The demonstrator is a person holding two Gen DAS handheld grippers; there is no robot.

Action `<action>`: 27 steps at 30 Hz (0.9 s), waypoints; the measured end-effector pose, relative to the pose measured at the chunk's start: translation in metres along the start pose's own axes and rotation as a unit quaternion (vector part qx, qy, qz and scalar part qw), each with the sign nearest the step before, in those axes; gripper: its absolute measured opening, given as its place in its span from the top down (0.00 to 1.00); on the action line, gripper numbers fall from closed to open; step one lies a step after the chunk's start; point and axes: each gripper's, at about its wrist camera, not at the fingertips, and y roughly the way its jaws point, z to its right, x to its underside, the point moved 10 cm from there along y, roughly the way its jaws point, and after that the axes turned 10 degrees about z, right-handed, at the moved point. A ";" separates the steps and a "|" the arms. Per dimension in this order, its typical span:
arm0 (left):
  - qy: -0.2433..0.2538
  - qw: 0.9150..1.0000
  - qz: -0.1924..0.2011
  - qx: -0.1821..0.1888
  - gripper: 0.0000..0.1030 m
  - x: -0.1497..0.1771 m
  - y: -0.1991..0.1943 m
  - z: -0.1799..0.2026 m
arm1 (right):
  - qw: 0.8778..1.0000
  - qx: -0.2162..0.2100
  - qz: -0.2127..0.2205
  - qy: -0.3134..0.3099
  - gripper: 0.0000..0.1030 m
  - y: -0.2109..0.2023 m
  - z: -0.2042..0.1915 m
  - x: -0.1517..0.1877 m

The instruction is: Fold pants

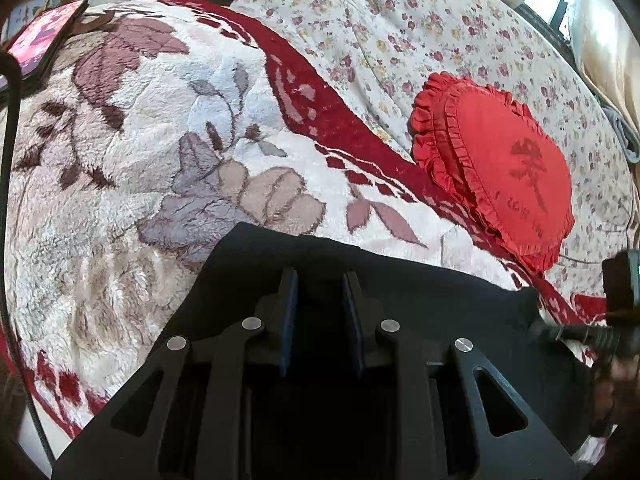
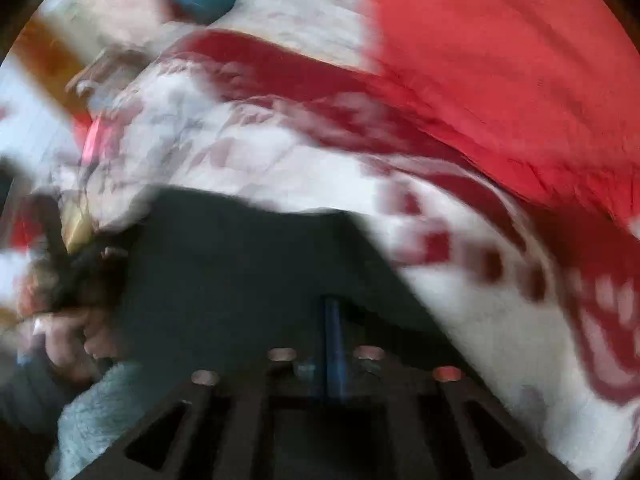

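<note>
The black pants (image 1: 400,276) lie on a fluffy white and red floral blanket (image 1: 132,152). My left gripper (image 1: 320,280) hovers over the pants with its jaws a little apart and nothing visibly between them. In the blurred right wrist view the pants (image 2: 240,256) fill the lower middle. My right gripper (image 2: 334,312) has its blue pads pressed together over the dark cloth; whether cloth is pinched is not clear. The right gripper also shows at the far right of the left wrist view (image 1: 600,332), at the pants' edge.
A red frilled heart-shaped pillow (image 1: 500,168) lies on a flowered sheet (image 1: 400,32) beyond the pants; it also shows in the right wrist view (image 2: 500,60). A phone (image 1: 40,40) with a lit screen lies at the far left. A hand (image 2: 68,340) shows at the left.
</note>
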 end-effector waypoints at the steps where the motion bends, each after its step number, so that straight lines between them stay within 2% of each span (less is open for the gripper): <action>1: 0.000 1.000 -0.003 0.002 0.78 0.000 0.000 0.000 | 0.998 0.035 0.033 0.037 0.99 -0.013 0.019 -0.008; 2: 0.000 1.000 -0.006 0.004 0.78 -0.001 0.000 -0.001 | 0.986 0.147 0.063 0.041 0.93 -0.036 0.047 -0.013; 3: -0.002 1.000 -0.008 0.005 0.78 -0.001 0.001 -0.001 | 0.981 0.173 0.075 0.044 0.93 -0.051 0.055 -0.015; 4: -0.003 1.000 -0.010 0.006 0.78 -0.001 0.001 -0.001 | 0.986 0.120 0.094 0.061 0.93 -0.060 0.044 -0.016; 5: -0.004 1.000 -0.011 0.006 0.78 -0.001 0.001 -0.001 | 0.990 0.042 0.103 0.086 0.92 -0.068 0.028 -0.012; 6: -0.005 1.000 -0.013 0.005 0.78 -0.001 0.001 -0.001 | 0.991 -0.035 0.089 0.096 0.92 -0.072 0.009 -0.001; 7: -0.006 1.000 -0.015 0.004 0.78 -0.002 0.001 -0.001 | 0.993 -0.066 0.061 0.076 0.92 -0.074 -0.001 0.014; 8: -0.007 1.000 -0.020 0.002 0.78 -0.002 0.001 -0.001 | 0.996 -0.059 0.033 0.052 0.92 -0.072 -0.002 0.032; 9: -0.007 1.000 -0.024 0.001 0.78 -0.002 0.002 0.000 | 0.998 -0.032 0.001 0.046 0.92 -0.070 0.013 0.052; 10: -0.008 1.000 -0.029 0.000 0.78 -0.003 0.002 0.000 | 0.998 0.006 -0.009 0.060 1.00 -0.073 0.040 0.065; 12: -0.008 0.999 -0.046 -0.001 0.78 -0.004 0.004 0.000 | 0.987 -0.002 0.052 0.150 1.00 -0.099 0.088 0.068; 13: -0.010 0.999 -0.053 -0.001 0.78 -0.005 0.004 0.000 | 0.980 0.037 0.090 0.176 1.00 -0.119 0.117 0.068; 14: -0.016 0.998 -0.062 -0.003 0.78 -0.007 0.002 0.000 | 0.968 0.109 0.115 0.194 1.00 -0.144 0.149 0.072; 15: -0.023 0.997 -0.072 -0.009 0.78 -0.010 -0.001 0.001 | 0.956 0.142 0.136 0.216 1.00 -0.169 0.172 0.080; 17: -0.023 0.997 -0.073 -0.018 0.77 -0.016 -0.013 0.010 | 0.943 0.152 0.168 0.245 0.97 -0.203 0.187 0.091; 18: -0.018 0.998 -0.063 -0.012 0.77 -0.020 -0.021 0.019 | 0.941 0.162 0.182 0.236 0.97 -0.218 0.185 0.096; 19: -0.013 0.998 -0.056 0.001 0.77 -0.023 -0.029 0.032 | 0.943 0.150 0.192 0.225 0.97 -0.224 0.172 0.096; 20: -0.005 0.998 -0.051 0.023 0.77 -0.025 -0.039 0.051 | 0.947 0.121 0.201 0.218 0.96 -0.226 0.159 0.090; 21: 0.002 0.998 -0.052 0.044 0.77 -0.024 -0.047 0.070 | 0.955 0.066 0.201 0.207 0.96 -0.222 0.135 0.095; 22: 0.009 0.996 -0.058 0.064 0.77 -0.021 -0.054 0.088 | 0.962 0.030 0.190 0.196 0.95 -0.213 0.118 0.092; 23: 0.014 0.993 -0.074 0.089 0.77 -0.014 -0.061 0.109 | 0.974 -0.031 0.149 0.167 0.95 -0.193 0.094 0.101; 24: 0.014 0.990 -0.092 0.109 0.77 -0.006 -0.067 0.126 | 0.982 -0.056 0.110 0.141 0.95 -0.179 0.079 0.111; 25: 0.009 0.986 -0.108 0.125 0.77 0.001 -0.071 0.139 | 0.992 -0.047 0.068 0.098 0.95 -0.161 0.069 0.125; 26: 0.002 0.983 -0.125 0.137 0.77 0.011 -0.079 0.154 | 0.998 -0.004 0.047 0.051 1.00 -0.152 0.075 0.137; 27: 0.002 0.981 -0.132 0.141 0.77 0.017 -0.082 0.162 | 0.996 -0.003 0.061 0.059 1.00 -0.152 0.084 0.138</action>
